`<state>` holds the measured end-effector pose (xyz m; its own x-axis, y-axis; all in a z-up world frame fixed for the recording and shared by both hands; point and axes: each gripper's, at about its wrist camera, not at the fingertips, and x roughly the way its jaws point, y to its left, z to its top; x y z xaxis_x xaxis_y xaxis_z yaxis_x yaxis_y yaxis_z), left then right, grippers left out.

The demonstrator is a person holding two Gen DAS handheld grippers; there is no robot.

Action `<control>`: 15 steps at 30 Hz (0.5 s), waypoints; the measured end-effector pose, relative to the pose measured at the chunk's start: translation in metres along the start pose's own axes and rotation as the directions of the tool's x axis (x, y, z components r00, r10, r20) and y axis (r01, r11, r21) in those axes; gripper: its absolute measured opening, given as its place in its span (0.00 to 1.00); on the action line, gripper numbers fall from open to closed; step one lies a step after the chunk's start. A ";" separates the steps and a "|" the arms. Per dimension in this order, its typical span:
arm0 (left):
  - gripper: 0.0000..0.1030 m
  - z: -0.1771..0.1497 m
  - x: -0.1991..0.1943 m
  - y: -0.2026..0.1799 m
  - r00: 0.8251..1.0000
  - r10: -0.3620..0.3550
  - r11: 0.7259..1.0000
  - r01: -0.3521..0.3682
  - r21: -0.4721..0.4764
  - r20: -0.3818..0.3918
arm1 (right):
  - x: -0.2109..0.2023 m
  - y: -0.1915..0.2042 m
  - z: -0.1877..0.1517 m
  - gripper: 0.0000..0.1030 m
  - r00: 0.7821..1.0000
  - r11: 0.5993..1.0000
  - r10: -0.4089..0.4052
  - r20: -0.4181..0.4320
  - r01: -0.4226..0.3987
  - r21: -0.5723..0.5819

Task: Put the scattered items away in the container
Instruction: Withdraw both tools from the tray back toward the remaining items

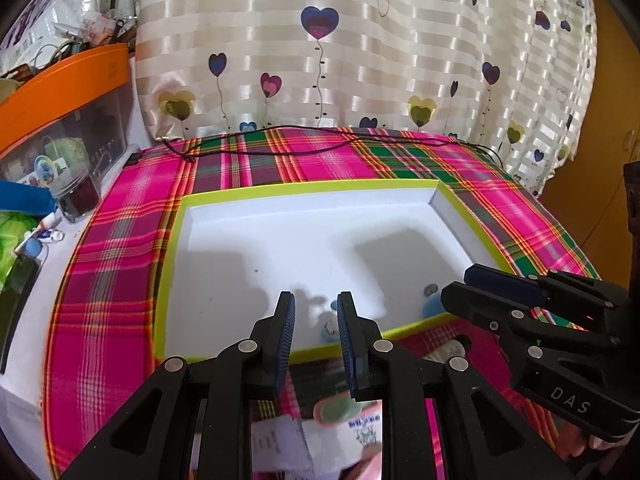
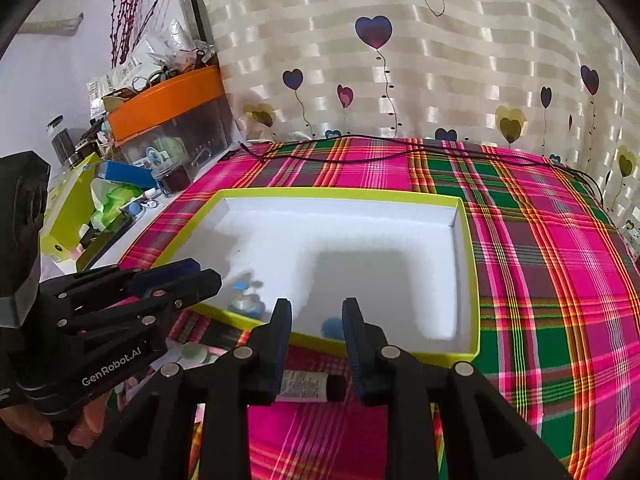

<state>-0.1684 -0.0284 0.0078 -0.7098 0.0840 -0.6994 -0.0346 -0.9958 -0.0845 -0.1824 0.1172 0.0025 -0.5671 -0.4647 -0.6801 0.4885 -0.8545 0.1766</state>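
Observation:
A shallow white box with a lime-green rim (image 1: 178,240) (image 2: 474,280) lies on the plaid cloth. Inside it near the front edge are a small clear-and-blue item (image 1: 330,326) (image 2: 248,304) and a blue puff (image 1: 432,306) (image 2: 333,326). My left gripper (image 1: 316,312) is open and empty above the box's front rim. My right gripper (image 2: 316,312) is open and empty, above a white tube with a dark cap (image 2: 312,386) lying on the cloth before the box. A green round pad (image 1: 340,410) (image 2: 196,354) and a printed packet (image 1: 360,434) lie under the left gripper.
A black cable (image 1: 320,146) runs across the far side of the plaid cloth (image 2: 540,280). A heart-print curtain (image 1: 360,60) hangs behind. At left stand an orange-lidded bin (image 2: 168,104), a dark jar (image 1: 78,200) and mixed clutter.

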 end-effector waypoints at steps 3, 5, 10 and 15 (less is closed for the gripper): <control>0.22 -0.005 -0.010 0.000 1.000 0.001 1.000 -0.001 -0.006 0.004 | -0.007 0.004 -0.005 0.26 1.000 1.000 0.007 0.002 -0.007 -0.001; 0.22 -0.010 -0.016 -0.001 1.000 0.003 1.000 -0.003 -0.008 0.007 | -0.011 0.007 -0.009 0.26 1.000 1.000 0.012 0.003 -0.012 -0.002; 0.22 -0.022 -0.029 -0.006 1.000 0.008 1.000 -0.008 -0.002 0.006 | -0.021 0.014 -0.020 0.26 1.000 1.000 0.026 0.005 -0.026 0.001; 0.22 -0.034 -0.040 -0.010 1.000 0.004 1.000 -0.004 0.000 0.003 | -0.032 0.020 -0.033 0.26 0.999 0.999 0.038 0.006 -0.038 0.008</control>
<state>-0.1152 -0.0206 0.0126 -0.7119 0.0799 -0.6977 -0.0317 -0.9961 -0.0818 -0.1328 0.1230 0.0048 -0.5522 -0.4979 -0.6688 0.5044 -0.8382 0.2075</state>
